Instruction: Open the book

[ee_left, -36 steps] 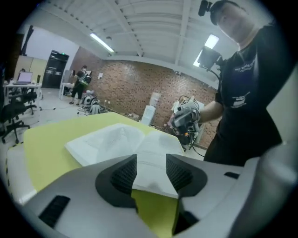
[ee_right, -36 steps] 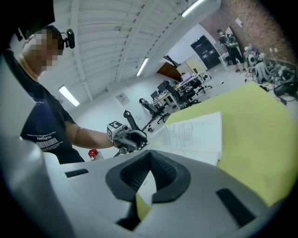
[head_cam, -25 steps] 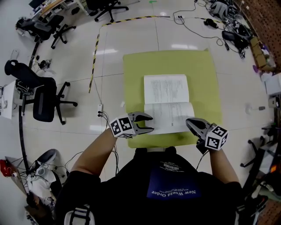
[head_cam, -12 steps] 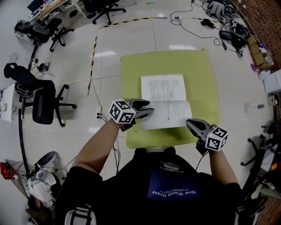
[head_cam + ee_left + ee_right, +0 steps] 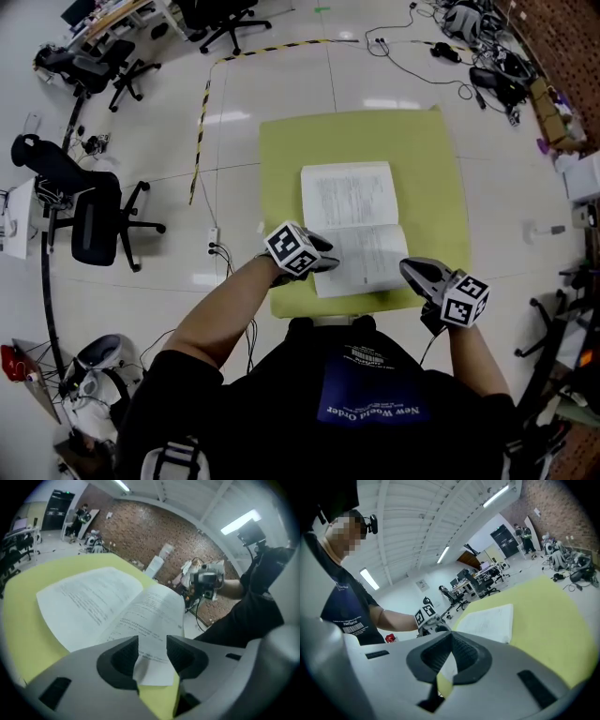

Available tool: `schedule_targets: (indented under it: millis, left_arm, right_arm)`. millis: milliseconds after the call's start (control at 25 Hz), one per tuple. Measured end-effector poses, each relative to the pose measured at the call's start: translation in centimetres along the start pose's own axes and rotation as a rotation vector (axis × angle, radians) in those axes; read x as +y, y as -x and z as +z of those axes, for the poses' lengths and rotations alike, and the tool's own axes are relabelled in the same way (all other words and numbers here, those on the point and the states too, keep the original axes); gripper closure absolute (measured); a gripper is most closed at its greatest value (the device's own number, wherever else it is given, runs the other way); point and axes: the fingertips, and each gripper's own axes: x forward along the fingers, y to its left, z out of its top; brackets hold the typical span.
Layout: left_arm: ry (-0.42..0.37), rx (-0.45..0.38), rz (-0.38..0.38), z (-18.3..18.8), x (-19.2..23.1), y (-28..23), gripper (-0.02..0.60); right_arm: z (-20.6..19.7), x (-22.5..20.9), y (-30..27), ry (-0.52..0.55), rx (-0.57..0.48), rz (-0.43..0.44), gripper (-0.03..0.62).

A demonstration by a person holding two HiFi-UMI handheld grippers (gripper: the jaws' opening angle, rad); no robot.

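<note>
Already the book (image 5: 354, 225) lies open on the yellow surface (image 5: 431, 169). The left gripper (image 5: 152, 651) stands released, the near page corner between its jaws. The right gripper (image 5: 407, 268) is clenched and empty. Pages look thin, limp and tearable, so take hold at a free corner.

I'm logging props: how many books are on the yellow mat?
1: the open book lies mid-mat on the yellow mat, a near page corner between the left gripper's jaws. None looks hidden.

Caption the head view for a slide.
Open book on a yellow-green mat; left gripper over its near left corner, right gripper by its near right corner.
</note>
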Motion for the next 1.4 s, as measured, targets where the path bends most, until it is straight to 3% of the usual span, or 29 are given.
schedule_targets:
  millis: [80,120,200,480,800,1080,1400]
  left_arm:
    - [0.029,0.065,0.01,-2.7,0.1,-2.2,0.389]
    - [0.053,0.057,0.017,-3.2,0.3,-2.8,0.426]
    - [0.097,0.014,0.016,-2.8,0.3,-2.8,0.434]
    - [0.056,-0.171,0.043,-1.9,-0.4,-0.8,0.434]
    - [0.04,-0.247,0.051,-0.4,-0.3,2.2,0.434]
    - [0.059,-0.272,0.055,-0.2,0.3,3.7,0.434]
    - [0.056,-0.238,0.041,-0.5,0.1,3.4,0.434]
  right_arm:
    - [-0.2,0.1,-0.1,0.0,0.004,0.006,0.608]
    - [-0.2,0.1,-0.2,0.001,0.005,0.011,0.608]
    - [-0.1,0.1,-0.2,0.006,0.004,0.02,0.608]
    - [1.1,0.2,-1.5,0.006,-0.013,0.042,0.608]
    - [-1.2,-1.3,-3.9,-0.025,0.075,0.01,0.608]
    - [-3.0,-1.4,-5.3,-0.047,0.126,0.001,0.608]
    - [-2.2,-1.0,-5.0,-0.067,0.085,0.019,0.608]
